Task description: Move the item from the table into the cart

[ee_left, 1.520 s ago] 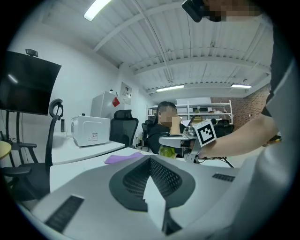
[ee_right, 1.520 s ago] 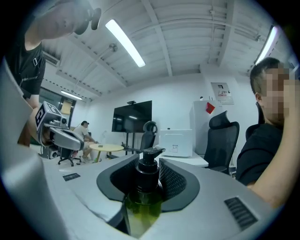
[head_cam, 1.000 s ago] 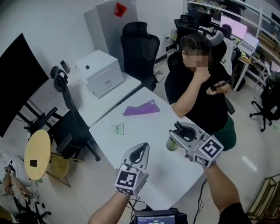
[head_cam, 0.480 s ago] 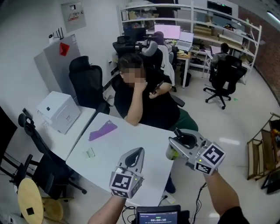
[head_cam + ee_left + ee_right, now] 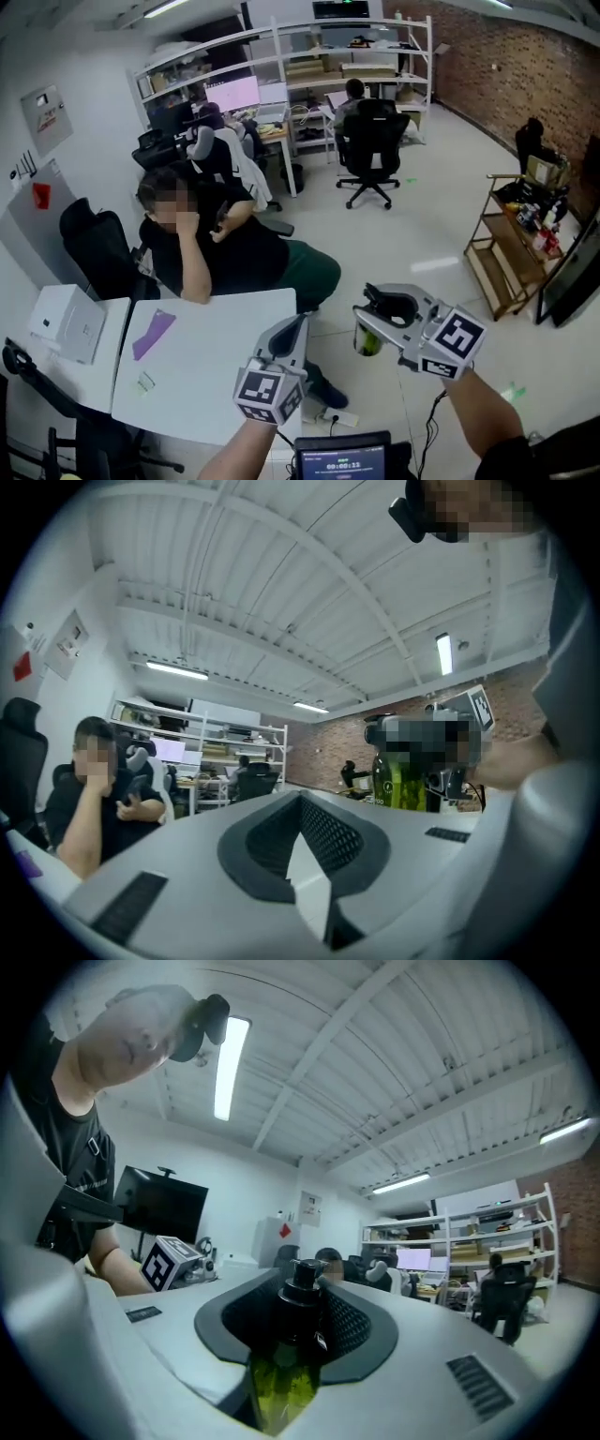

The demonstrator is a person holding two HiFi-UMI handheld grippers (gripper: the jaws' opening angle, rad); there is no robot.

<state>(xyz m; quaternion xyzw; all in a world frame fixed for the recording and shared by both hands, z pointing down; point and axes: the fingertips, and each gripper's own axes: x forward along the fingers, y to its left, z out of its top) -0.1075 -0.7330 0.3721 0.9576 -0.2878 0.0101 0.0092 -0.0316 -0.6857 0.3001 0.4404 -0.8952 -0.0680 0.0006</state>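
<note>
A green bottle [image 5: 367,339] with a black pump top hangs over the floor, right of the white table [image 5: 216,375]. My right gripper [image 5: 380,314] is shut on it. In the right gripper view the bottle [image 5: 279,1372] stands upright between the jaws, with its pump head [image 5: 305,1281] above them. My left gripper [image 5: 291,333] is over the table's right edge, shut and holding nothing. The left gripper view shows its jaws closed together, with the bottle [image 5: 405,782] off to the right. The cart [image 5: 511,253], a low shelf rack with things on it, stands at the far right.
A seated person [image 5: 211,248] leans on the table's far side. On the table lie a purple cloth [image 5: 155,330] and a small packet [image 5: 144,382]. A white box [image 5: 67,323] sits on the desk to the left. Office chairs [image 5: 370,150] and desks fill the back.
The head view has swung to the right: the table has slid to the left and the cart has come into sight. Both grippers keep their places in the frame, the bottle still held.
</note>
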